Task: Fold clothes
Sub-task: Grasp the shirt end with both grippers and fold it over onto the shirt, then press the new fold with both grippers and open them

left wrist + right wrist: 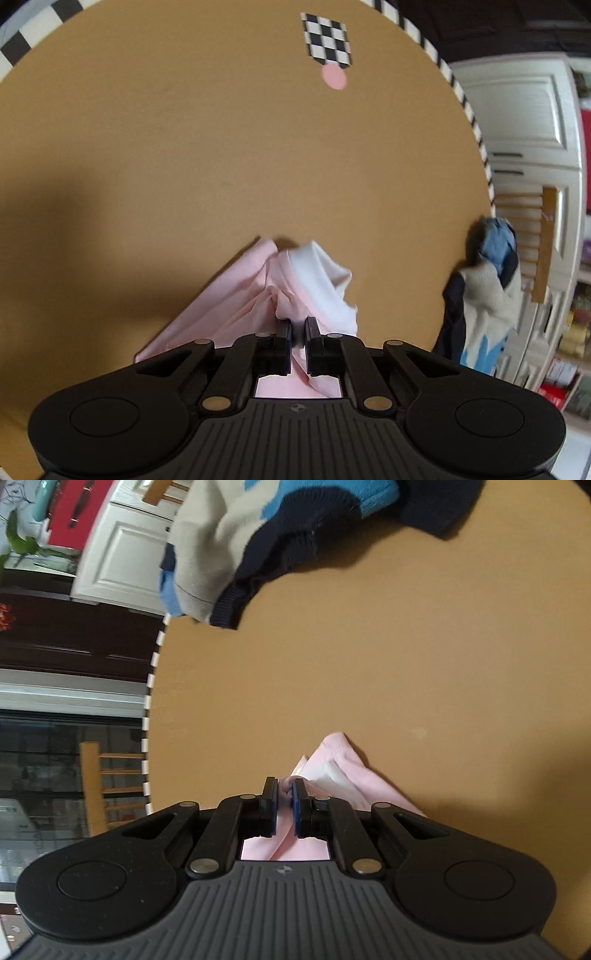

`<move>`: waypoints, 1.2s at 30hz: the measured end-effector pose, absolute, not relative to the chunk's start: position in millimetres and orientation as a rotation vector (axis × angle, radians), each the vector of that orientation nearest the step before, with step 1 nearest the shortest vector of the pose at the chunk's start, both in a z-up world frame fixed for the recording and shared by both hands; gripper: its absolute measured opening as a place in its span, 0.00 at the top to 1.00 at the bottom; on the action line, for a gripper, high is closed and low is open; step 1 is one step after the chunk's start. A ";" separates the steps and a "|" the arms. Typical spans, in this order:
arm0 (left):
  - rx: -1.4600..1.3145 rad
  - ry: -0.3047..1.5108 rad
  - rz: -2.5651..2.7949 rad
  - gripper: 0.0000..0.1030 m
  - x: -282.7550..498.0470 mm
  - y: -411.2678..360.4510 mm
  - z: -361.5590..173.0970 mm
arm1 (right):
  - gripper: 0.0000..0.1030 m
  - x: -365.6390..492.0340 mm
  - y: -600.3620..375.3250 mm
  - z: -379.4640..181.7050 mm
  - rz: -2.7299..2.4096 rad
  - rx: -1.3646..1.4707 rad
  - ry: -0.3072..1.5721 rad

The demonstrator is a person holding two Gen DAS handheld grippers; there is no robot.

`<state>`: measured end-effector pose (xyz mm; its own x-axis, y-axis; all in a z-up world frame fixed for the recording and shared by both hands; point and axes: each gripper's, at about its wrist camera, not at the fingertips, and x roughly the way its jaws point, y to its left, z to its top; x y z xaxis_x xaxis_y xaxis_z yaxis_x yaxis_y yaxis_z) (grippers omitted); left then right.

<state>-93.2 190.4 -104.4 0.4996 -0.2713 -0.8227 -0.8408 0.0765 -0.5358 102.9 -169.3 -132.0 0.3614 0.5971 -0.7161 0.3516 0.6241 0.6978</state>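
Observation:
A pale pink garment [236, 295] with a white band [321, 280] hangs bunched over the tan table [184, 147]. My left gripper [298, 326] is shut on a pinch of its pink cloth. In the right wrist view the same pink garment [354, 775] rises from the table [332, 664], and my right gripper [284, 794] is shut on another fold of it. Cloth shows between both pairs of fingers and trails below the grippers, where the rest is hidden.
A heap of clothes in beige, navy and blue [484, 291] lies at the table's right rim; the right wrist view shows this heap [258, 535] at the top. A checkered patch [327, 40] and a pink dot [334, 76] mark the far table. White cabinets [524, 118] and a wooden chair [99, 786] stand beyond the edge.

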 end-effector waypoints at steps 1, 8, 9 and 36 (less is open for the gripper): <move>-1.483 1.024 0.558 0.93 -89.7 192.4 -107.2 | 0.92 105.8 -167.0 -135.1 0.186 0.936 1.246; -1.573 1.056 0.552 0.61 -80.3 206.6 -120.7 | 0.85 117.8 -161.0 -138.0 0.181 0.878 1.260; -1.598 1.051 0.542 0.57 -79.1 210.1 -120.2 | 0.77 119.9 -161.3 -136.0 0.184 0.859 1.258; -0.626 0.841 0.237 0.91 -85.4 149.5 -91.8 | 0.91 75.7 -115.5 -107.7 0.524 0.106 0.941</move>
<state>-85.4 149.5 -91.8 0.6536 -0.0453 -0.7555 -0.4327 0.7966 -0.4221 75.7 -115.5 -107.7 0.4745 0.4728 -0.7425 -0.3822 0.8705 0.3101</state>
